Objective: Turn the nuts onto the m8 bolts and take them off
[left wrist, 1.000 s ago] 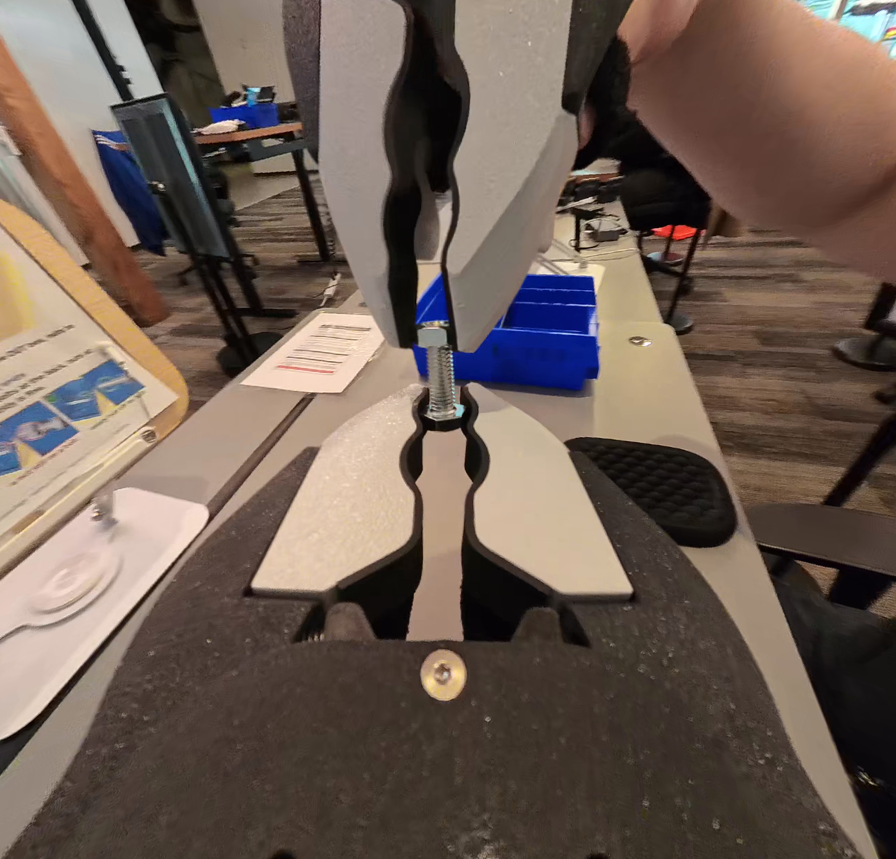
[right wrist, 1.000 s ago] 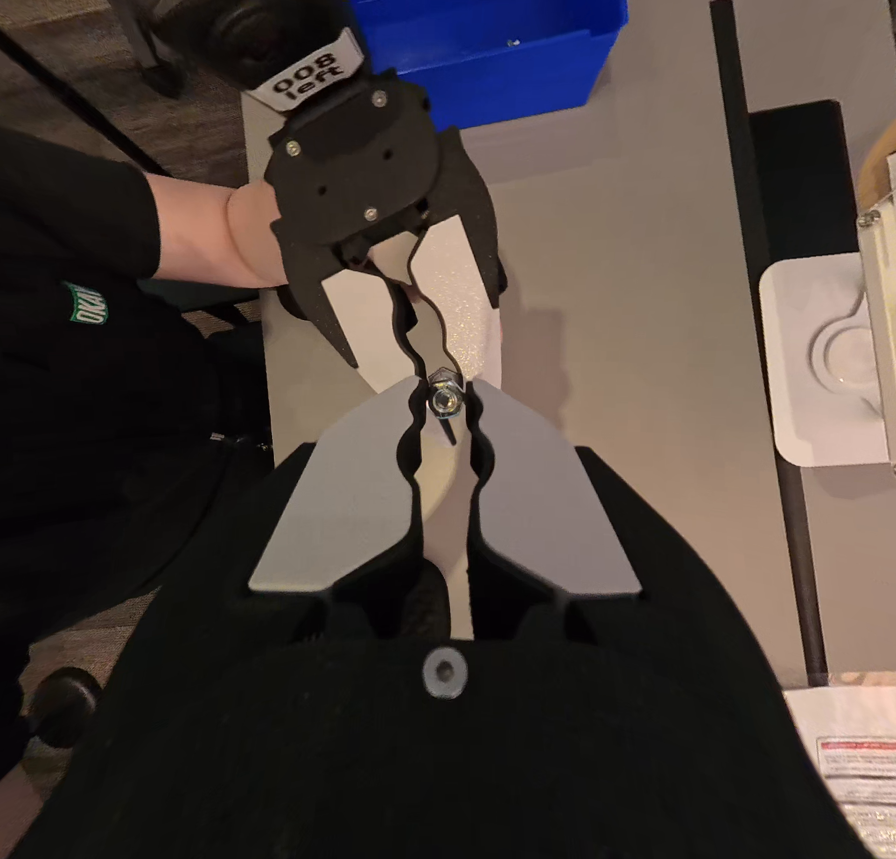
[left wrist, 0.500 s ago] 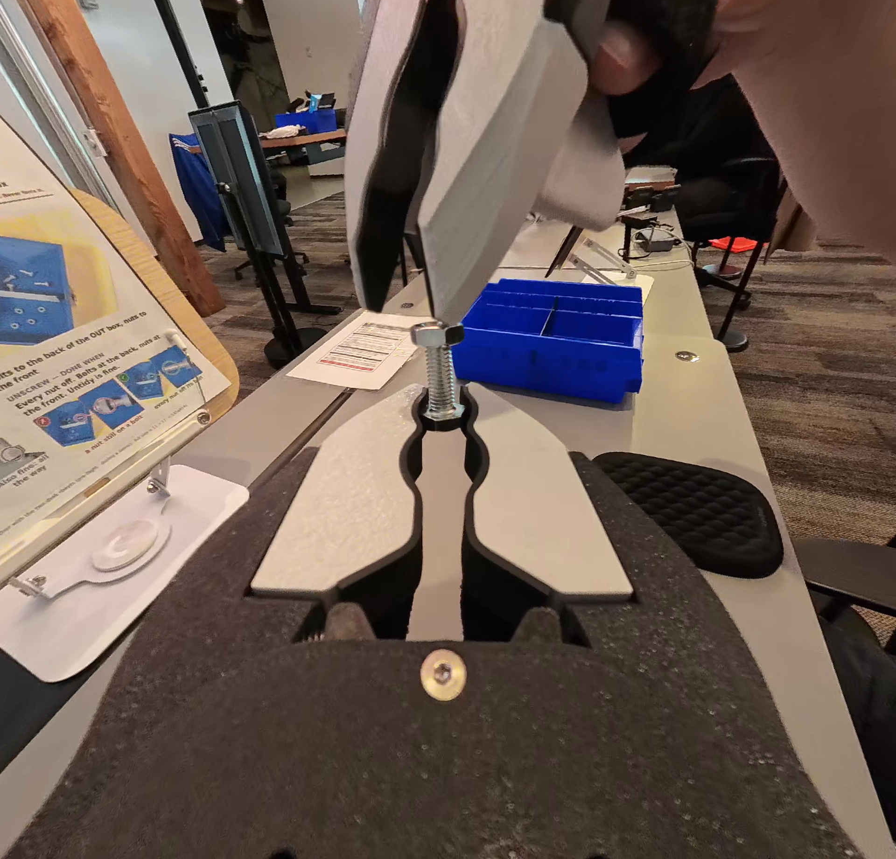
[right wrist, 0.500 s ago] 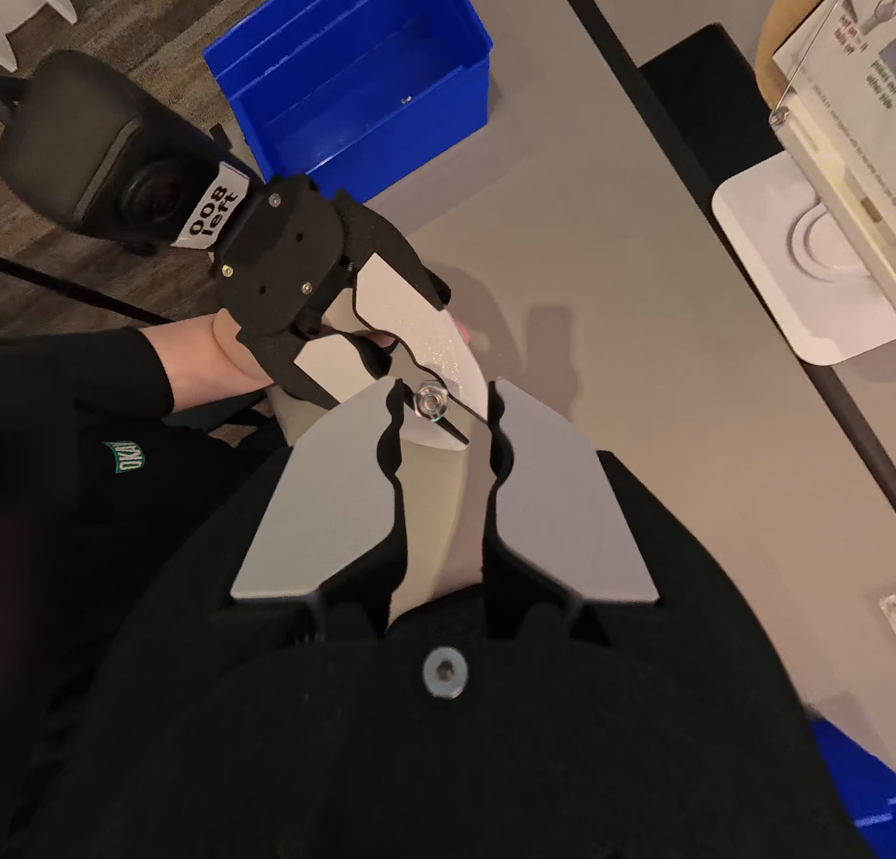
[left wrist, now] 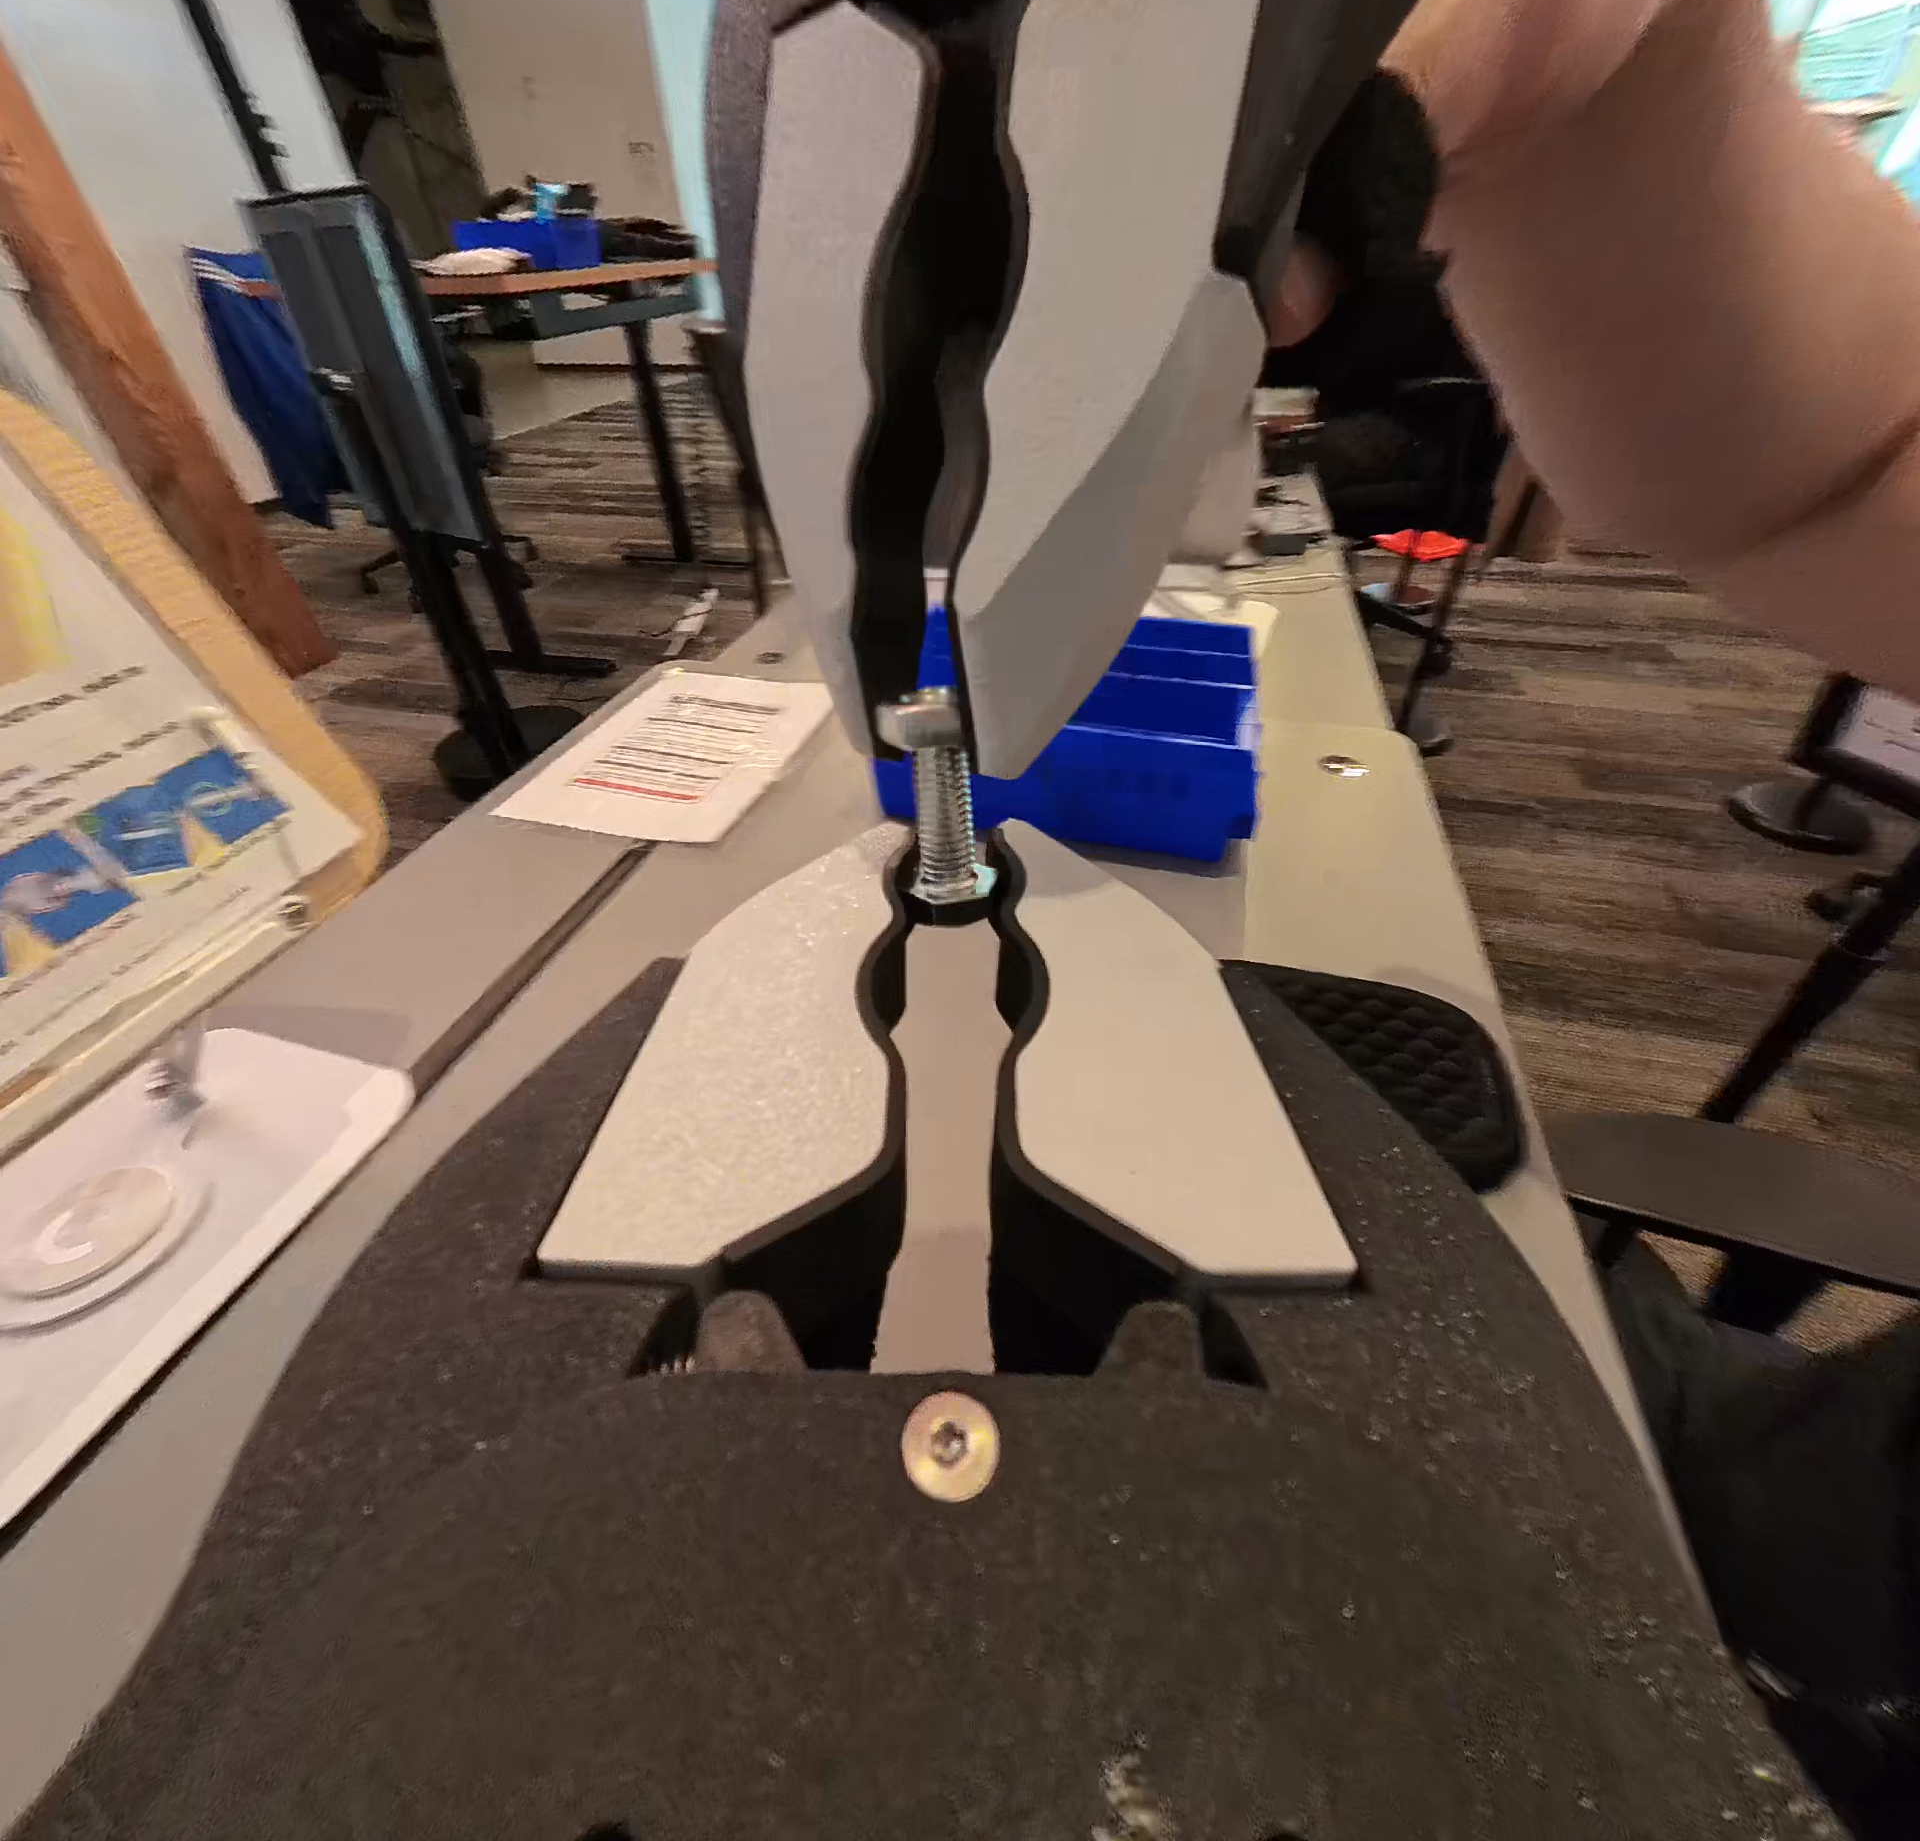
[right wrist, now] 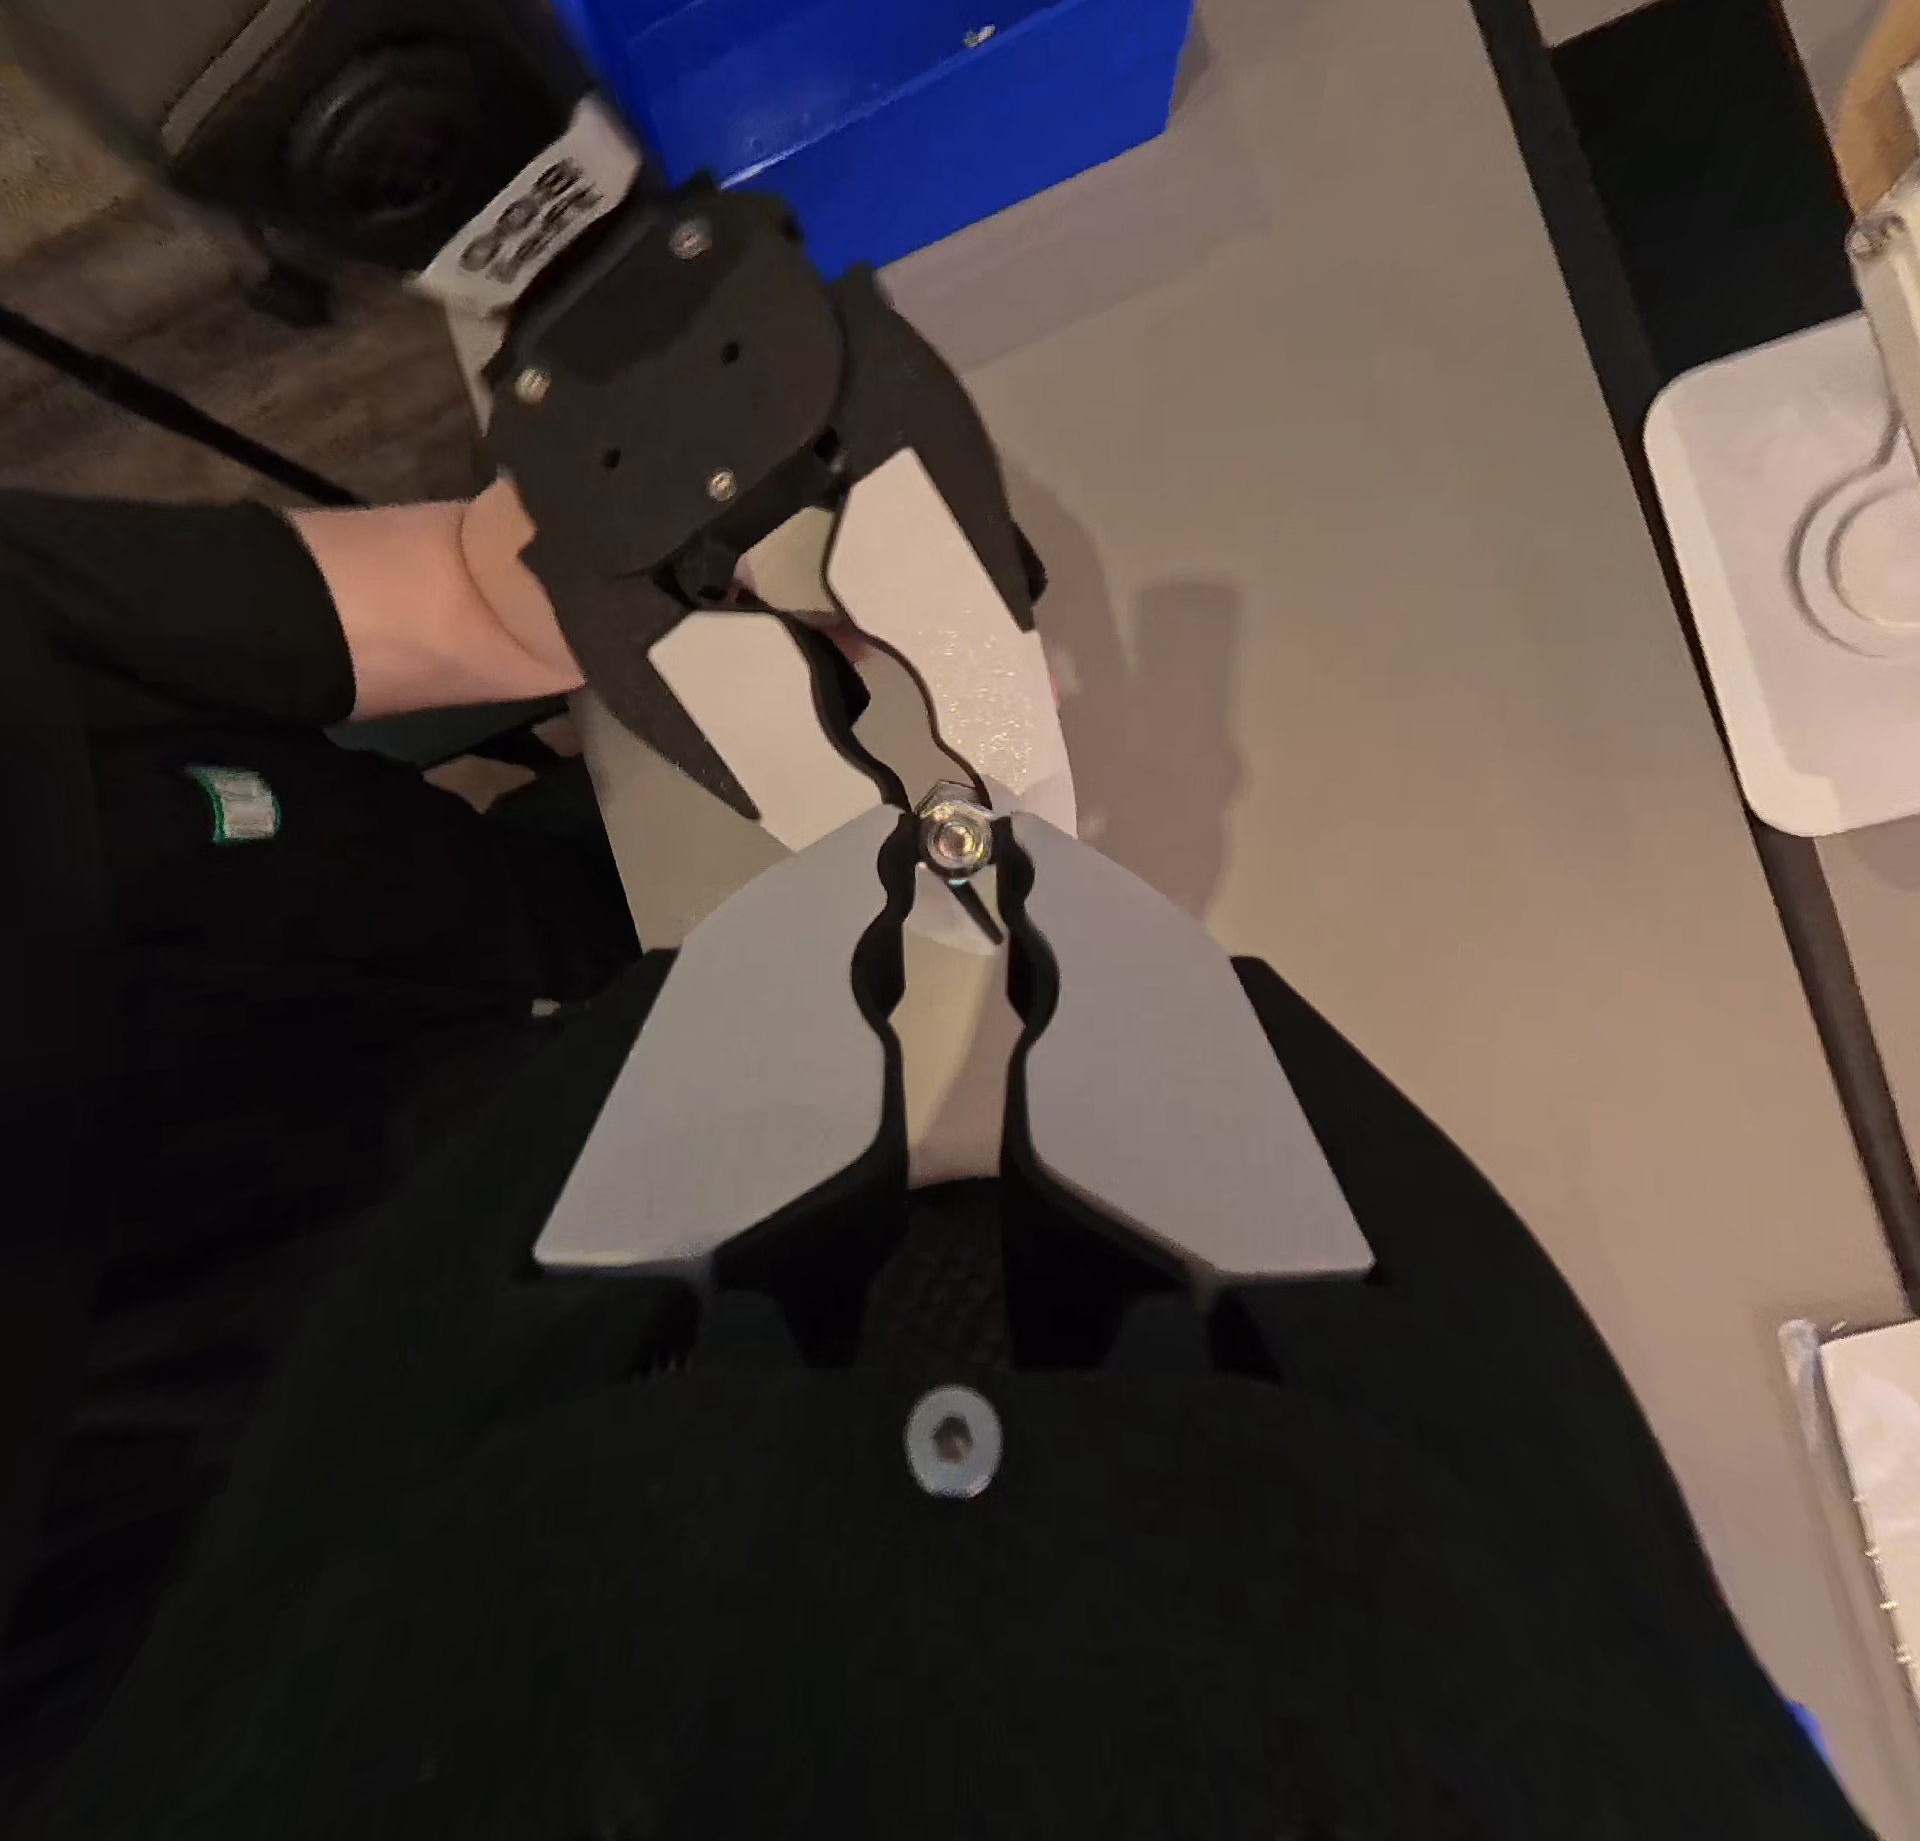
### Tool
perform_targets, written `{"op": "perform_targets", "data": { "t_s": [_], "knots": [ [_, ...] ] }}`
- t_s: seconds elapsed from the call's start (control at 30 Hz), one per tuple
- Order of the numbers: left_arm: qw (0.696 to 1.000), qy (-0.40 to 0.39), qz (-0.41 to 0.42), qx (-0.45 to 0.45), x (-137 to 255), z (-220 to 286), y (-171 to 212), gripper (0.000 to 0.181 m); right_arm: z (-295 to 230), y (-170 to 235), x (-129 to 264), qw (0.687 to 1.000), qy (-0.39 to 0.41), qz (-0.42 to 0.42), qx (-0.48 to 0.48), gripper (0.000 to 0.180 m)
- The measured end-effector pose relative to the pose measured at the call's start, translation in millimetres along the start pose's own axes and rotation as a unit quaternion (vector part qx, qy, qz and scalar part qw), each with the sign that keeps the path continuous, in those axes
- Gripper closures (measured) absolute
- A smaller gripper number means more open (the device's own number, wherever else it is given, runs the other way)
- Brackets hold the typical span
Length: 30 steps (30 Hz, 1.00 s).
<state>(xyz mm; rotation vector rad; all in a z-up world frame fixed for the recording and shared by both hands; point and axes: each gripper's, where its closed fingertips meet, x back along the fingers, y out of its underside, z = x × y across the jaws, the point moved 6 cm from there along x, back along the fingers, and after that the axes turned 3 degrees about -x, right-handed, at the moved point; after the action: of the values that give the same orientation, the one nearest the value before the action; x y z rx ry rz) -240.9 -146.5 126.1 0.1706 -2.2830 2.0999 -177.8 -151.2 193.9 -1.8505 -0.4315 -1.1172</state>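
Nut (left wrist: 948,885) and bolt (left wrist: 940,799) are held in the air above the grey table (left wrist: 1340,856), between the 2 grippers. The nut is clamped at the tips of the left gripper (left wrist: 948,892), so it is kept from spinning, while the bolt head is pinched from above by the right gripper (right wrist: 958,841) — a hold that lets the bolt be turned about its own upright axis. Most of the thread is exposed between them, so the pair is judged barely engaged. A blue bin (left wrist: 1143,752) is set just beyond — likely for finished parts.
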Motion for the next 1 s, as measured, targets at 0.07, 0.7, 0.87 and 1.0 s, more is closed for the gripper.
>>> {"op": "perform_targets", "data": {
  "t_s": [0.07,0.7,0.87,1.0],
  "knots": [
    [0.998,0.064,0.004,0.021,1.7,8.3,-0.9,0.169,-7.7,4.8,1.6,0.999,-0.025,-0.009,0.045,0.165],
    [0.725,0.662,0.028,0.189,11.5,101.5,3.9,0.169,-100.8,58.4,1.2,0.835,-0.134,0.084,0.527,0.165],
    [0.731,0.654,0.022,0.193,9.3,96.8,7.7,0.169,-96.9,59.9,-1.0,0.836,-0.114,0.076,0.532,0.165],
    [0.74,0.646,0.021,0.187,7.5,96.6,7.9,0.169,-95.0,60.9,-1.0,0.841,-0.122,0.073,0.522,0.165]
  ]
}}
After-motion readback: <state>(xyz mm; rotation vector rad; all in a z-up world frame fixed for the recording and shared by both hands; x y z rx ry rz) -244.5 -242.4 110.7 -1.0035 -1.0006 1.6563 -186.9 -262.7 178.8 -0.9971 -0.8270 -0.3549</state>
